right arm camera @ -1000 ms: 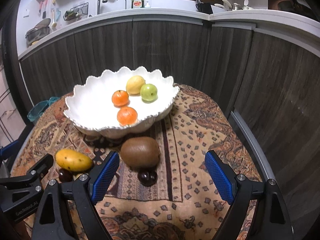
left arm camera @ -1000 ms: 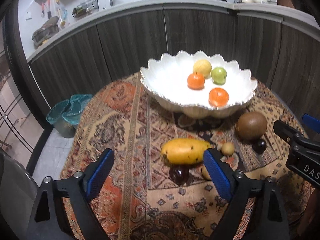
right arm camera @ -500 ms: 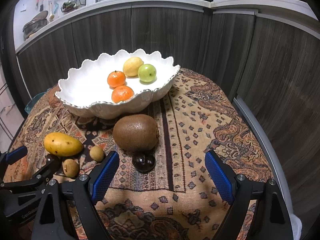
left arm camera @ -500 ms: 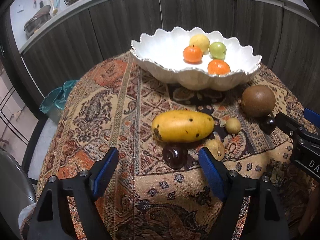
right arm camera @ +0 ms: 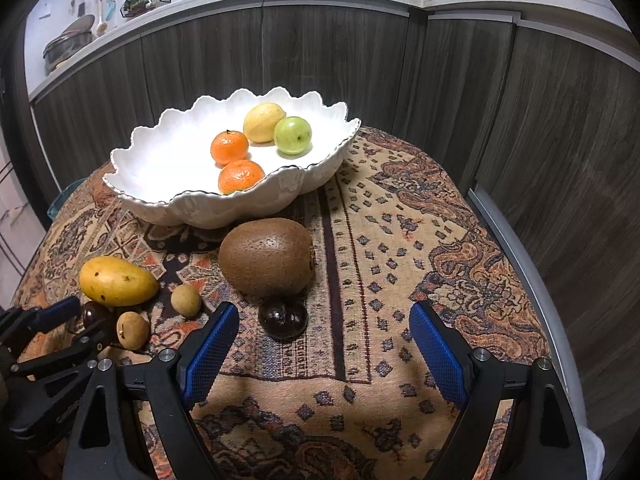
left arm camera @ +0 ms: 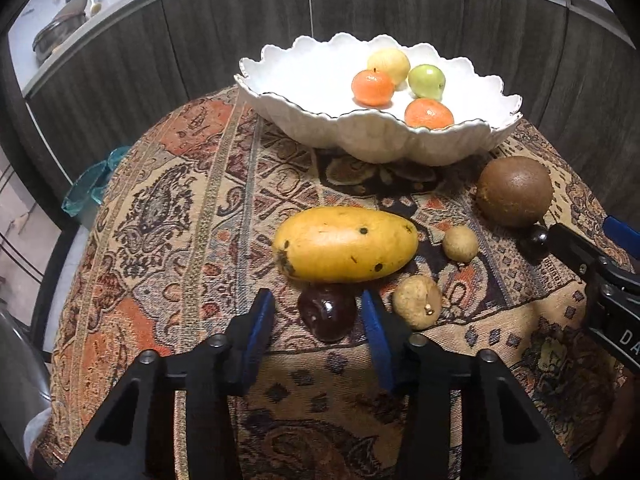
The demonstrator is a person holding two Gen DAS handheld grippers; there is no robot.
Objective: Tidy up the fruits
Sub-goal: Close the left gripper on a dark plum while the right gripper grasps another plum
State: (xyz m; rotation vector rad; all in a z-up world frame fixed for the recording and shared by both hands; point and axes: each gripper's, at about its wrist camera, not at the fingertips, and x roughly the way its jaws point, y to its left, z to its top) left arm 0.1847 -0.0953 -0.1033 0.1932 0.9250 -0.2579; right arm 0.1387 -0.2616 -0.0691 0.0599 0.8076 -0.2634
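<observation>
A white scalloped bowl [left arm camera: 304, 120] [right arm camera: 160, 200] holds two oranges, a yellow fruit and a green fruit. On the patterned cloth lie a yellow mango [left arm camera: 346, 243] [right arm camera: 118, 281], a brown kiwi [left arm camera: 514, 191] [right arm camera: 266, 256], two small tan fruits [left arm camera: 460, 243] [left arm camera: 417, 300] and two dark plums. My left gripper [left arm camera: 318, 316] is open, its blue pads on either side of the near dark plum [left arm camera: 327, 314], the right pad close to it. My right gripper [right arm camera: 324, 344] is wide open, just short of the other dark plum [right arm camera: 283, 317].
The table is round, and its cloth [left arm camera: 180, 208] hangs over the edge. Dark cabinet fronts [right arm camera: 440, 80] curve behind under a counter. A teal bin [left arm camera: 90, 192] sits on the floor at the left. The right gripper's body [left arm camera: 600, 280] shows at the left view's right edge.
Both grippers have moved down and forward toward the fruit. The left jaws have narrowed around the near dark plum. The right jaws stay wide.
</observation>
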